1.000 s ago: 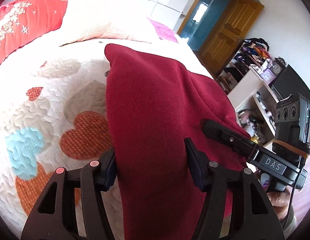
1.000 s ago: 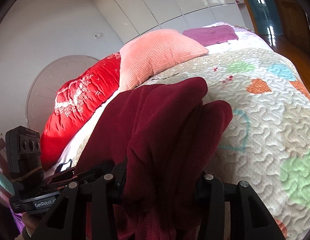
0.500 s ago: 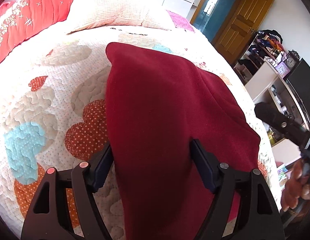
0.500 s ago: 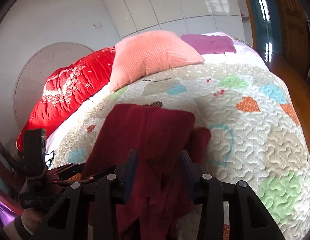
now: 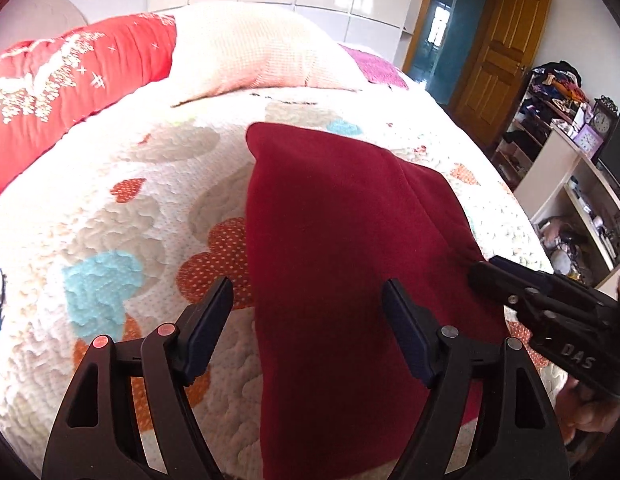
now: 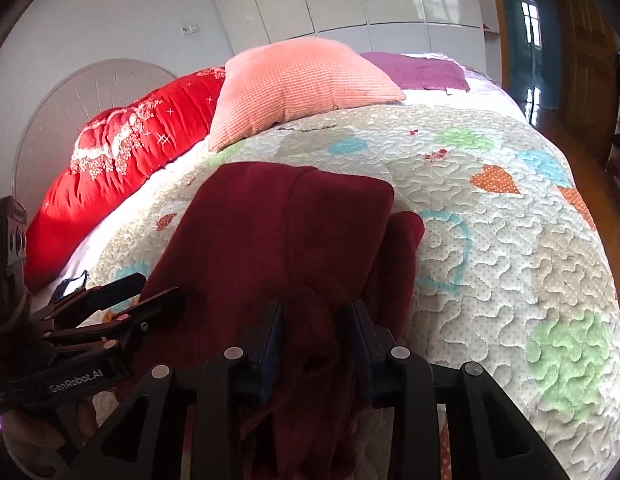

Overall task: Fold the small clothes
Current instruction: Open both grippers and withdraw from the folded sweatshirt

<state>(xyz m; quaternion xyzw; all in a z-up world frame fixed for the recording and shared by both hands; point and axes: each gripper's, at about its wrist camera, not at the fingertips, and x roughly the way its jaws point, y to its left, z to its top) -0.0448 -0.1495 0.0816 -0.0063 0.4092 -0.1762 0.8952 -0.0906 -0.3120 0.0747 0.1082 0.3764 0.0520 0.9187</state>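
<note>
A dark red garment (image 5: 342,248) lies folded lengthwise on the heart-patterned quilt (image 5: 121,240). My left gripper (image 5: 305,320) stands open over its near end. Its left finger hangs over bare quilt just off the cloth's left edge, and its right finger is above the cloth. From the right wrist view, the left gripper (image 6: 157,288) sits at the garment's (image 6: 277,224) left side. My right gripper (image 6: 316,340) has a bunched fold of the garment between its pads, and its jaws are closing on it. Its tips (image 5: 484,268) pinch the cloth's right edge.
A red embroidered pillow (image 6: 121,152), a peach cushion (image 6: 301,80) and a purple cloth (image 6: 418,70) lie at the head of the bed. Shelves with clutter (image 5: 562,152) and a wooden door (image 5: 498,68) stand beyond the bed's right edge. A person's hand (image 5: 590,412) holds the right gripper.
The garment has come down from a raised drape to lie flat on the quilt. My left jaws have spread wider and stand off the cloth's left edge. My right jaws have narrowed on the fold.
</note>
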